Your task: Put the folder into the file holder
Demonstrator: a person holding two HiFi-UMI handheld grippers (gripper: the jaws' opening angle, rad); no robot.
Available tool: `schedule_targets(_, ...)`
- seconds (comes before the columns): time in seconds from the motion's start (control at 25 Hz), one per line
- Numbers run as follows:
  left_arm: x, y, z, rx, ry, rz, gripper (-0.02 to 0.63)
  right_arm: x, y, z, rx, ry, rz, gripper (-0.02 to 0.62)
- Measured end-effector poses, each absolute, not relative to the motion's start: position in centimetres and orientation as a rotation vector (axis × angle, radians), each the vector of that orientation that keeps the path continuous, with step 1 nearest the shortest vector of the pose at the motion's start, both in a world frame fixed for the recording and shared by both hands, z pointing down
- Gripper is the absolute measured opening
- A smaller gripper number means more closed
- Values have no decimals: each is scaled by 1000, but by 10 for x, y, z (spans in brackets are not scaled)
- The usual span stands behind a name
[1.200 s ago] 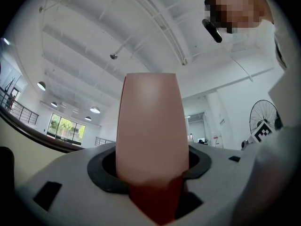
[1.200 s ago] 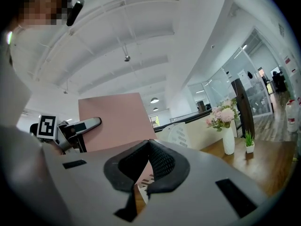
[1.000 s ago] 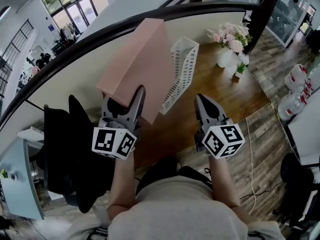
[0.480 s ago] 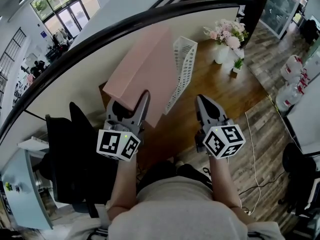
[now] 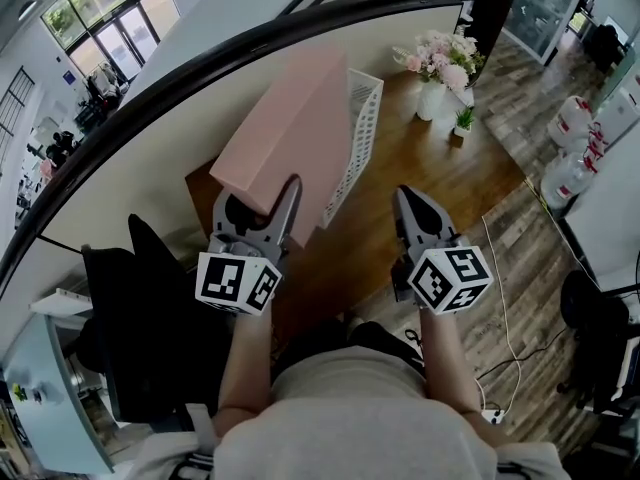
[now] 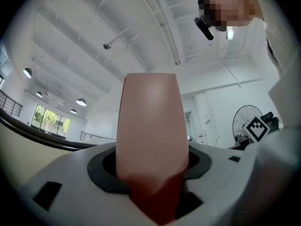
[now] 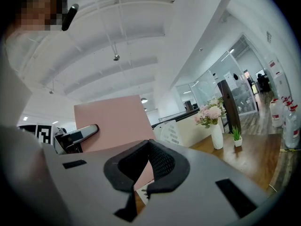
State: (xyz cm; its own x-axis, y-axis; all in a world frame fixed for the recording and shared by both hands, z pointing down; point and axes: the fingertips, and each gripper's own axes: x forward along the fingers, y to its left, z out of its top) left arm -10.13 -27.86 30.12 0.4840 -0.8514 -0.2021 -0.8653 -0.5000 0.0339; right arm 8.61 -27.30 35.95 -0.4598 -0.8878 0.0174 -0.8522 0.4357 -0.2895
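A large pink folder [image 5: 290, 128] is held up off the wooden table [image 5: 440, 178], tilted, with my left gripper [image 5: 262, 200] shut on its near lower edge. In the left gripper view the folder [image 6: 150, 135] fills the gap between the jaws. A white mesh file holder [image 5: 352, 138] stands just right of the folder, its left side partly hidden behind it. My right gripper [image 5: 410, 200] hovers right of the holder, shut and holding nothing. The right gripper view shows the folder [image 7: 115, 121] with the file holder [image 7: 168, 131] behind it.
A white vase of pink flowers [image 5: 437, 68] and a small potted plant [image 5: 461, 123] stand at the table's far right. A curved partition wall [image 5: 150, 138] runs behind the table. A black chair [image 5: 150, 318] is at the left. Water bottles [image 5: 575, 158] stand on the floor at right.
The left gripper and folder have edged slightly toward the file holder, and the folder now overlaps its left side a little more. The right gripper has barely moved.
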Motion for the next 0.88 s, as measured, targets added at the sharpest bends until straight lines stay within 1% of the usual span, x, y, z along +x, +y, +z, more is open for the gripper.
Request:
schedule_targets(0.44, -91, -295, 300, -2651, 1447, 307, 293, 85, -286, 356, -1559, 2543, -369, 11)
schedule_targets(0.88, -82, -317, 297, -2666, 1417, 328, 293, 99, -297, 357, -1598, 2515, -370, 11)
